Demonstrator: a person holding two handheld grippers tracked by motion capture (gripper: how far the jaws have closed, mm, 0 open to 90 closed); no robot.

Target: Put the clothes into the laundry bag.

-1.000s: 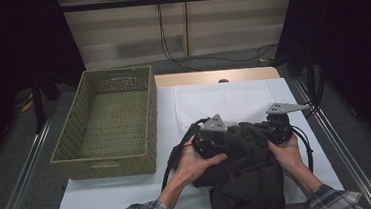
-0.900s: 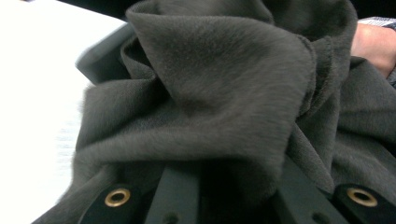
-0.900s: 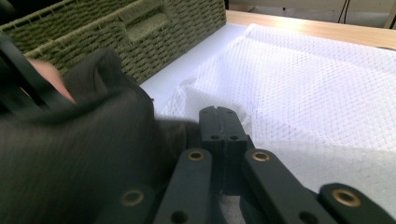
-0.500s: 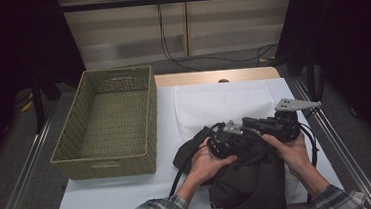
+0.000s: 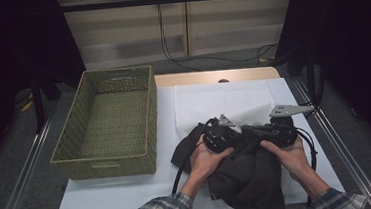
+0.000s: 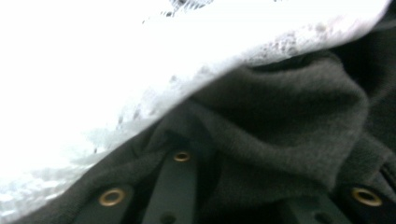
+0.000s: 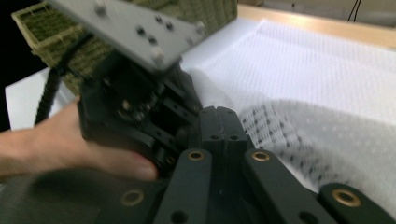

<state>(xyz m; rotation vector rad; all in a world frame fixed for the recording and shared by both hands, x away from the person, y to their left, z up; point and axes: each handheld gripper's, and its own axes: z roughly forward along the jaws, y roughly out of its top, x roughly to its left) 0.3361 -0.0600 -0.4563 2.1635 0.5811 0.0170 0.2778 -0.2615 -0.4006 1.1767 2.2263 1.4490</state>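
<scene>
The wicker basket (image 5: 109, 124) blocks the left half of the frame. Right of it, the white cloth (image 5: 223, 101) at centre lies flat and passable. Lower right, the dark garment (image 5: 249, 179) and both grippers crowd the table (image 5: 105, 198), whose lower-left strip offers room.

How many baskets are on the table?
1. The woven basket sits on the left side of the table, beside the dark cloth that the two grippers work on. Nothing suggests another one hidden.
</scene>
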